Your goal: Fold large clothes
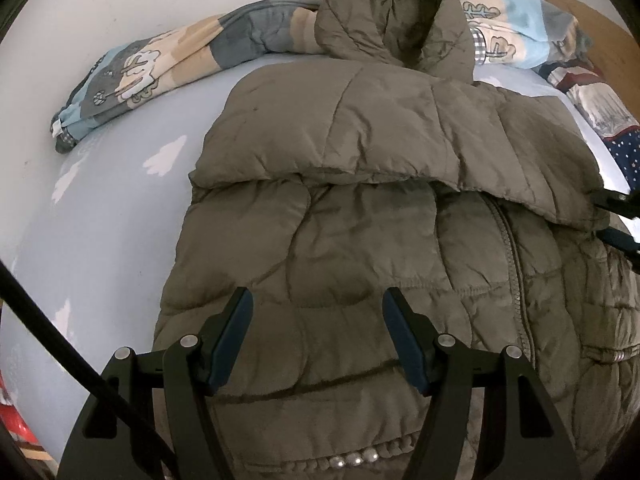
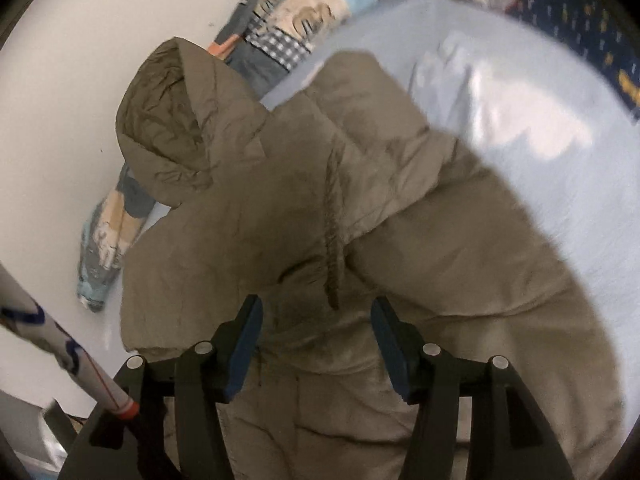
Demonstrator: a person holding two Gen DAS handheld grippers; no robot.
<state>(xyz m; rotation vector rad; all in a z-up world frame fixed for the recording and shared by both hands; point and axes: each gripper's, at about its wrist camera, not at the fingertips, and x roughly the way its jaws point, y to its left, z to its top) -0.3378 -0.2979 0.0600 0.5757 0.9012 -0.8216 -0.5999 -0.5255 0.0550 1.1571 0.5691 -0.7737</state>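
Olive-brown quilted puffer jacket (image 1: 360, 208), sleeve folded across chest to narrow it; hood at 12 o'clock. L gripper (image 1: 318, 300) & R gripper (image 2: 316, 308) jaws spread, pinching nothing.

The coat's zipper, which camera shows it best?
The left wrist view. There the zipper is sharp, and you can see its teeth running down the puffy hooded coat. The right wrist view shows it too, but blurry and darker.
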